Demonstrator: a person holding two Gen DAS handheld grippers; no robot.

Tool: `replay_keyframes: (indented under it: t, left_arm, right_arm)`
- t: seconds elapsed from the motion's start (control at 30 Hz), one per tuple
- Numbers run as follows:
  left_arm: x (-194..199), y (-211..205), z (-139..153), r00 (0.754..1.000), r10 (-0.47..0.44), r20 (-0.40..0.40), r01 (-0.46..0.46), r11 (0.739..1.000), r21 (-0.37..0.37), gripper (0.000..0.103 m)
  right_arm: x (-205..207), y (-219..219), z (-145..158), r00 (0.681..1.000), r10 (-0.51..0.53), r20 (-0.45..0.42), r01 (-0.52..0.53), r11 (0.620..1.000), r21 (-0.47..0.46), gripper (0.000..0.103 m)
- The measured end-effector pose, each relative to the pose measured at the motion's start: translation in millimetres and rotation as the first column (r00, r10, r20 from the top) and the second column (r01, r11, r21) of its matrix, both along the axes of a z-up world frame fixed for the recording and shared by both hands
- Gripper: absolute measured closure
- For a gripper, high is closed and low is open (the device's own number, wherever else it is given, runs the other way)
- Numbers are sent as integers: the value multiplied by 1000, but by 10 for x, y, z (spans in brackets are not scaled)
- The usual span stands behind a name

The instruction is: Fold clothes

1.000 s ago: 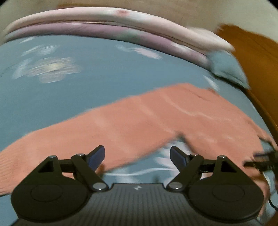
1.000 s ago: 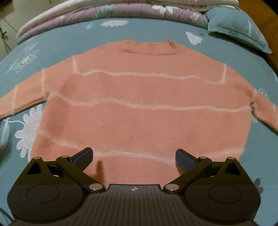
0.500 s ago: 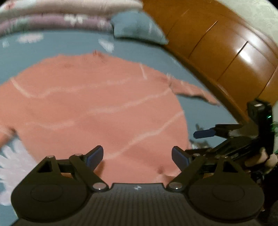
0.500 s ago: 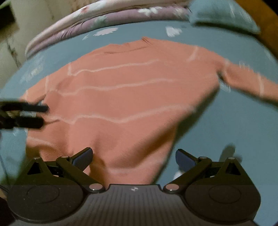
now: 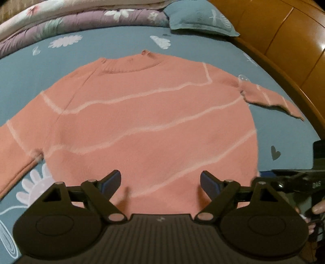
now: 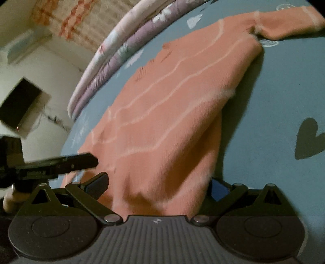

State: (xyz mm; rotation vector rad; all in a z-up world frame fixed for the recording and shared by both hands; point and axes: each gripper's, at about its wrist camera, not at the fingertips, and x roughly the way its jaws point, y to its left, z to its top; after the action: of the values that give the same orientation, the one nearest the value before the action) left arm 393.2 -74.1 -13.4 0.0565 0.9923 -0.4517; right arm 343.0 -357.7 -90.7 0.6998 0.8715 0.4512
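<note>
A salmon-pink sweater (image 5: 146, 121) with pale wavy stripes lies flat on the blue flowered bedsheet (image 5: 105, 48), neck at the far side and both sleeves spread out. My left gripper (image 5: 160, 175) hovers open just above the middle of the hem, with nothing between its fingers. My right gripper (image 6: 159, 180) is tilted at the sweater's (image 6: 162, 121) lower right corner. Its jaws stand wide, with the hem edge lying between them, not pinched. The left gripper's finger (image 6: 77, 161) shows at the left of the right wrist view. The right gripper's body (image 5: 294, 182) shows at the right edge of the left wrist view.
Folded purple and pink quilts (image 5: 81, 22) and a teal pillow (image 5: 203, 18) lie along the bed's far side. A wooden bed frame (image 5: 284, 50) runs down the right. A hand (image 5: 319, 209) holds the right gripper. A dark screen (image 6: 20, 105) hangs on the wall.
The left gripper swung right from the left sleeve to the hem's middle. The right gripper dropped and rolled toward the sweater's lower right corner, which now lies between its jaws.
</note>
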Motion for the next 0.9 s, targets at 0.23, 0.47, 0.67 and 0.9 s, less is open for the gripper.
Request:
replay_keyframes:
  t: [0.23, 0.47, 0.67, 0.9]
  left_arm:
    - [-106, 89, 130, 999, 29, 37, -29, 1000, 4, 18]
    - [-196, 492, 327, 988, 110, 107, -107, 994, -26, 17]
    - [-286, 908, 328, 983, 141, 114, -135, 989, -60, 17]
    - [-315, 1282, 191, 990, 117, 81, -109, 989, -104, 17]
  right_arm:
    - [-48, 139, 192, 997, 27, 72, -31, 998, 56, 0]
    - [91, 360, 489, 990, 17, 141, -26, 998, 61, 0]
    - [363, 732, 591, 993, -58, 106, 59, 998, -11, 0]
    - [115, 829, 489, 990, -113, 84, 126, 978, -168, 0]
